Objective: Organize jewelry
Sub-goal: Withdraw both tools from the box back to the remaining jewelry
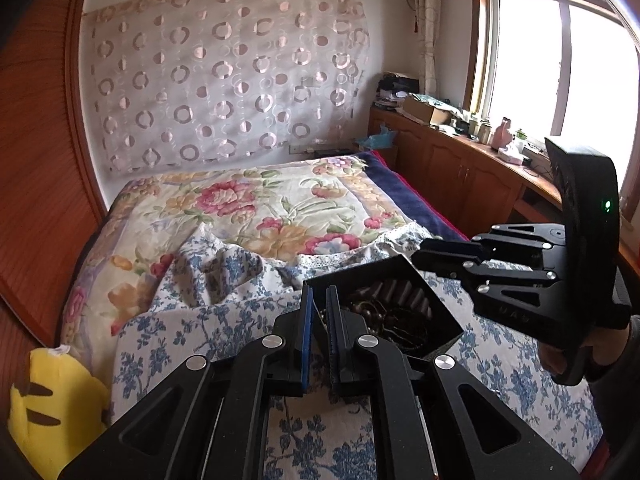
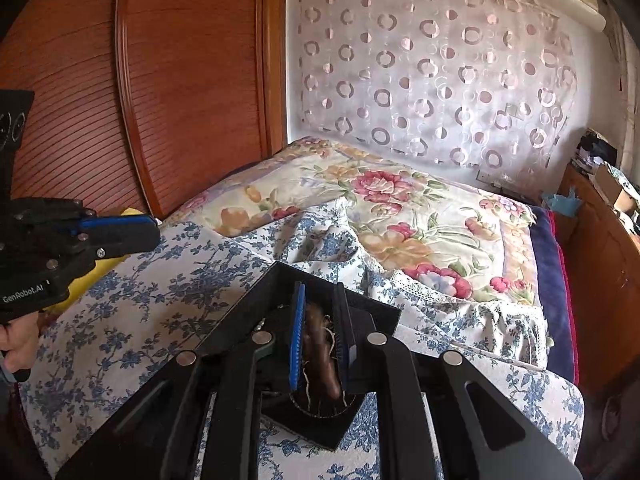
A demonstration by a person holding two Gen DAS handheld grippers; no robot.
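Note:
A black jewelry box (image 1: 436, 334) lies open on the blue-flowered sheet (image 1: 192, 332), with dark rolls and beaded bracelets (image 1: 396, 316) inside. My left gripper (image 1: 318, 312) hovers at the box's near left corner, its blue pads almost together and nothing gripped that I can see. In the right wrist view my right gripper (image 2: 320, 344) is over the box (image 2: 256, 300), shut on a brown bead bracelet (image 2: 318, 350) with pale strings trailing from it. The left gripper (image 2: 132, 230) shows at the left edge, clear of the box. The right gripper (image 1: 416, 258) hangs above the box's far side.
A flower-patterned quilt (image 1: 248, 208) covers the far half of the bed. A yellow plush toy (image 1: 52, 400) sits at the bed's left edge beside a wooden wardrobe (image 2: 180, 80). A cluttered wooden cabinet (image 1: 460, 160) runs under the window on the right.

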